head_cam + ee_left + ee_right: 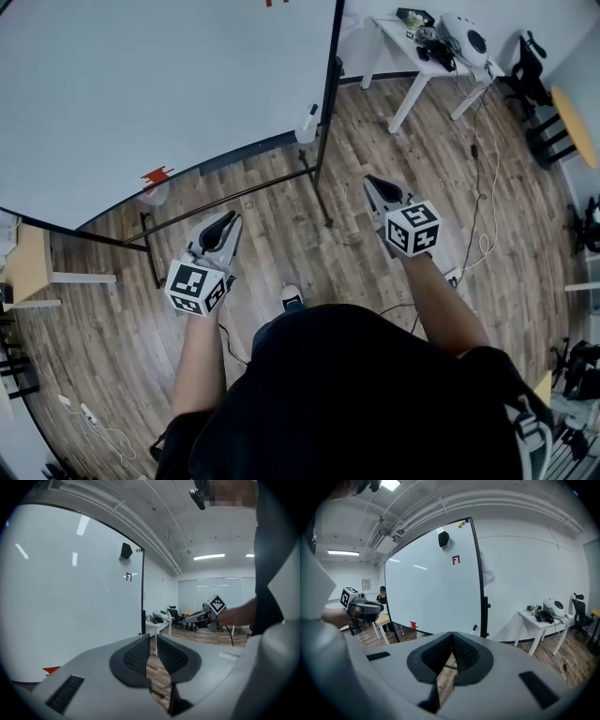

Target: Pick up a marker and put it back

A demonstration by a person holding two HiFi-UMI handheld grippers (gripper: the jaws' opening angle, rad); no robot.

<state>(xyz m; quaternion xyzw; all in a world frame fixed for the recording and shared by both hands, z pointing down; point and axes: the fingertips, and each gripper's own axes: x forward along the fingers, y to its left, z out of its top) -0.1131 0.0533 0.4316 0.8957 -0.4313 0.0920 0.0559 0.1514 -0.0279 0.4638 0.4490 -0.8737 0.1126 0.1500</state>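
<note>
A marker with a dark cap sits at the lower right corner of the big whiteboard, by its black post; the right gripper view shows the same marker. My left gripper is held over the floor below the board, jaws together and nothing in them. My right gripper hovers right of the post, an arm's length short of the marker. It is shut and empty. Each gripper appears in the other's view: the right gripper and the left gripper.
A small red piece clings to the board's lower edge. The board's black stand reaches across the wooden floor. A white table with a white helmet-like thing stands at the back right, cables trail beside it, and a wooden desk stands at the left.
</note>
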